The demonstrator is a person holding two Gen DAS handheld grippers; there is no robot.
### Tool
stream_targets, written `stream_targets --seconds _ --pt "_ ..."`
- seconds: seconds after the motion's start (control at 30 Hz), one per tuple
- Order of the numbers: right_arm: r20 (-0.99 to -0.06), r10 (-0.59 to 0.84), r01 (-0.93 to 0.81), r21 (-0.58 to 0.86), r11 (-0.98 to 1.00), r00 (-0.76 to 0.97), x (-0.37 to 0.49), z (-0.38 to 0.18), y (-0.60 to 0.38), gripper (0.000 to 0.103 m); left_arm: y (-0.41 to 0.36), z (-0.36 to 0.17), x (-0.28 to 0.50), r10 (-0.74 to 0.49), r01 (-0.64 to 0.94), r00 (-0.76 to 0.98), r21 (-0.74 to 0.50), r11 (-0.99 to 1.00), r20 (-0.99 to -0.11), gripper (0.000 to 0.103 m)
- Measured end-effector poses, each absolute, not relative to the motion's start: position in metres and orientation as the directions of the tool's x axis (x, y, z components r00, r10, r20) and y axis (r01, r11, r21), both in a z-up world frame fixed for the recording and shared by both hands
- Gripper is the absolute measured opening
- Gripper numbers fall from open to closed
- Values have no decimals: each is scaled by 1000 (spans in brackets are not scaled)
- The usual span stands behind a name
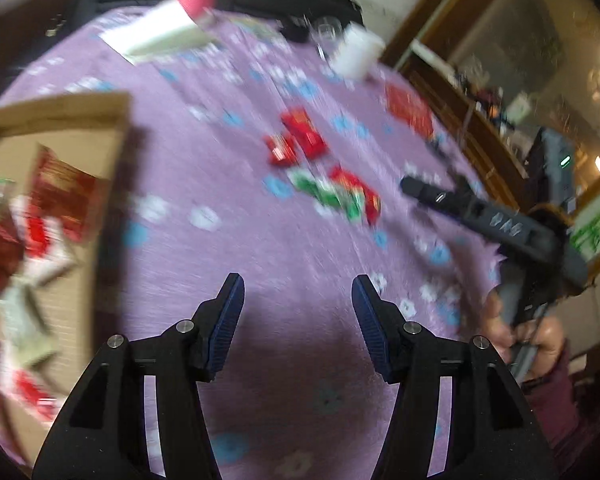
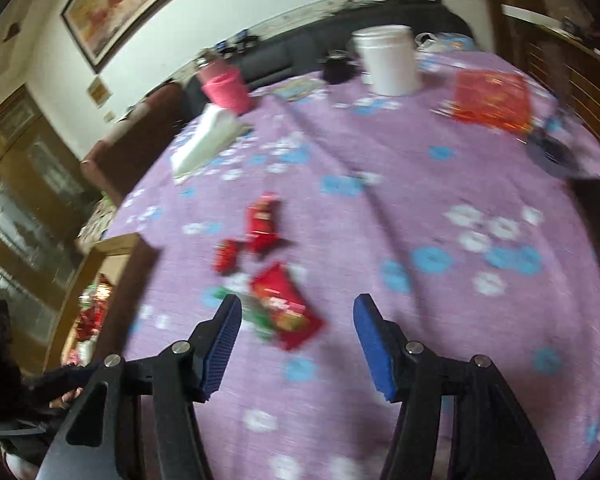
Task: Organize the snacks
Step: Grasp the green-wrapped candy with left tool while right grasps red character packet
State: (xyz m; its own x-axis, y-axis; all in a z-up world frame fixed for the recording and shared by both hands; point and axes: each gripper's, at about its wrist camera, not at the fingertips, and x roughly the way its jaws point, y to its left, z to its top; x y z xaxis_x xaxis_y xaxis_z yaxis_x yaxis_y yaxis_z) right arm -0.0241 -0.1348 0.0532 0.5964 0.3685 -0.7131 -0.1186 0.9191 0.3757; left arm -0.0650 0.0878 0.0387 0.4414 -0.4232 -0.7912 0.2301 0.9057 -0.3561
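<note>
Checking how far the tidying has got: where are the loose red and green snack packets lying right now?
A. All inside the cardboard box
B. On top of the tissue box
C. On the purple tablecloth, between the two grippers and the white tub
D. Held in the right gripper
C: several loose snack packets lie on the purple tablecloth, short of the white tub; the right gripper and left gripper are open and empty.
</note>
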Motion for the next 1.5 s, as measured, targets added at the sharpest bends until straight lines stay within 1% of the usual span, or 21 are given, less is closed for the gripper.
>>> stream_targets --seconds 0.1,0.2,0.3,0.37,0.4,0.43,0.47,0.5,0.53,0.63,0.73,0.93,1.13,1.17,1.2,1.23,1.3,1.33,1.37,1.43,1.5 --pt "-718 355 -95 377 921 598 -26 46 -153 62 65 21 -61 -354 237 437 -273 932 -827 56" --pt "-715 360 -94 384 919 599 -22 43 -160 62 50 21 -62 -282 255 488 -174 951 -826 58" --pt "-721 357 -123 357 926 593 -15 42 -151 62 48 18 -64 -296 263 501 -183 947 -813 70" --pt "-732 348 -149 324 934 586 -9 40 -138 62 45 15 -66 -320 286 516 -192 939 -795 85" --pt "-741 339 -164 302 939 579 -6 39 -130 60 41 14 -66 -316 303 511 -177 937 -799 87" --pt "-748 333 -175 285 942 574 -3 37 -125 56 37 13 -65 -311 314 506 -164 935 -805 91" --pt "-753 331 -186 274 944 568 0 35 -119 46 33 13 -64 -310 329 498 -155 932 -810 98" --pt "-758 335 -195 272 942 559 4 34 -114 41 31 12 -64 -317 347 487 -153 925 -814 102" --pt "-761 338 -198 274 941 554 7 32 -111 41 29 11 -65 -315 358 481 -145 922 -818 103" --pt "-761 365 -219 292 931 537 13 29 -102 41 26 9 -64 -302 364 482 -126 923 -822 103" --pt "-734 499 -314 392 865 461 9 24 -93 41 35 11 -64 -354 359 478 -189 914 -804 103" --pt "-761 373 -345 208 915 530 -5 25 -73 41 61 14 -60 -494 341 467 -367 866 -733 102" --pt "-753 359 -324 202 924 552 -1 24 -68 42 51 14 -62 -451 347 472 -310 885 -758 102" --pt "-756 354 -325 197 925 551 -1 24 -68 39 51 15 -62 -447 342 476 -309 888 -758 102" --pt "-761 344 -321 188 928 550 -1 25 -68 25 52 14 -62 -445 336 478 -310 889 -757 102" --pt "-768 333 -316 179 932 547 -1 25 -69 23 53 14 -62 -441 324 481 -313 893 -758 102" --pt "-769 332 -299 191 935 546 1 26 -76 23 51 16 -58 -423 304 473 -307 902 -773 97" --pt "-768 330 -287 198 937 548 2 27 -81 23 49 17 -53 -419 304 468 -304 903 -778 86" --pt "-765 324 -276 198 940 557 2 28 -86 23 47 17 -45 -418 302 460 -304 903 -783 82" --pt "-755 323 -263 204 943 571 -1 32 -95 23 44 18 -32 -390 284 462 -284 916 -796 80" --pt "-746 343 -251 238 938 571 0 34 -104 23 38 16 -18 -370 279 466 -263 924 -804 74"
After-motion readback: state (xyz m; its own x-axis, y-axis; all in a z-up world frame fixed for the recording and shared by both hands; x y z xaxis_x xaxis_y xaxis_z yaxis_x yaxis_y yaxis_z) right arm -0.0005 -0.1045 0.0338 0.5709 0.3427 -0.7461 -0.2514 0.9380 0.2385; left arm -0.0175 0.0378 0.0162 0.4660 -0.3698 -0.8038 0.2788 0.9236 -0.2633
